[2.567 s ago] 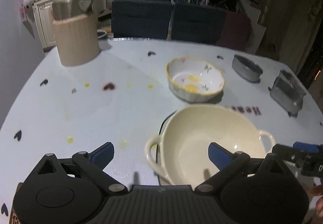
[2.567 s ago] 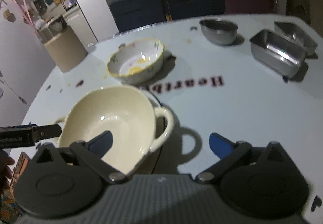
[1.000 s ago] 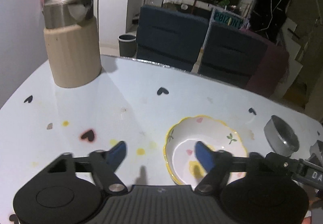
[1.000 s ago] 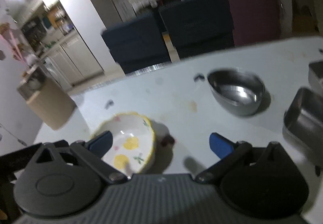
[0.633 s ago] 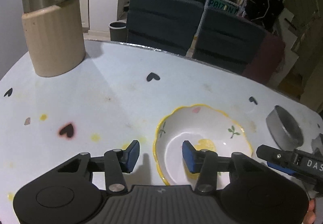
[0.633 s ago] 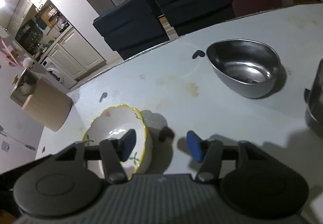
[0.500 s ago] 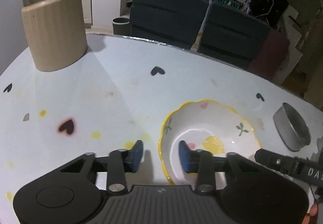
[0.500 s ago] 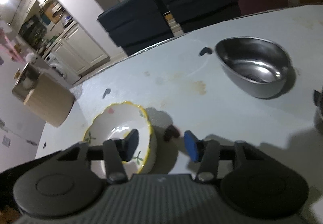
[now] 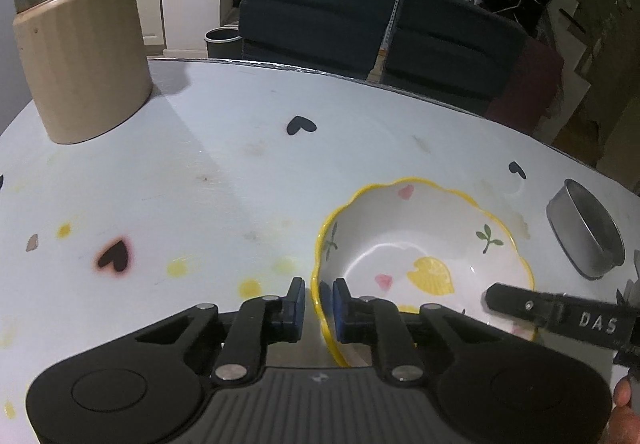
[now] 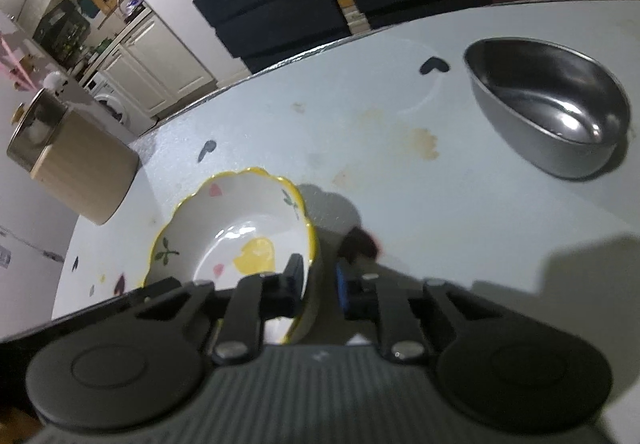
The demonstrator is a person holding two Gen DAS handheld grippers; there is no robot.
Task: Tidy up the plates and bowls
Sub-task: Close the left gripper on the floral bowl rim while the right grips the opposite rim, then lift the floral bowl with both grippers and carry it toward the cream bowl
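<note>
A white bowl (image 9: 420,244) with a wavy yellow rim and painted hearts and leaves sits on the white table (image 9: 200,171). My left gripper (image 9: 319,302) straddles its left rim, one pad outside and one inside. The jaws are closing, and a thin gap still shows on each side of the rim. My right gripper (image 10: 320,280) straddles the bowl (image 10: 240,228) at its right rim, also closing, with no pad clearly pressing. In the left wrist view, one of the right gripper's fingers (image 9: 520,304) reaches in over the bowl's near right edge.
A beige ribbed canister (image 9: 84,55) with a steel lid stands at the table's far left. A steel bowl (image 10: 548,115) lies to the right of the painted bowl. Dark blue chairs (image 9: 320,23) stand behind the table's far edge. Heart stickers and yellow stains dot the tabletop.
Both grippers left the cream two-handled bowl, came down over the painted bowl and narrowed from wide open to a slim gap around its opposite rims.
</note>
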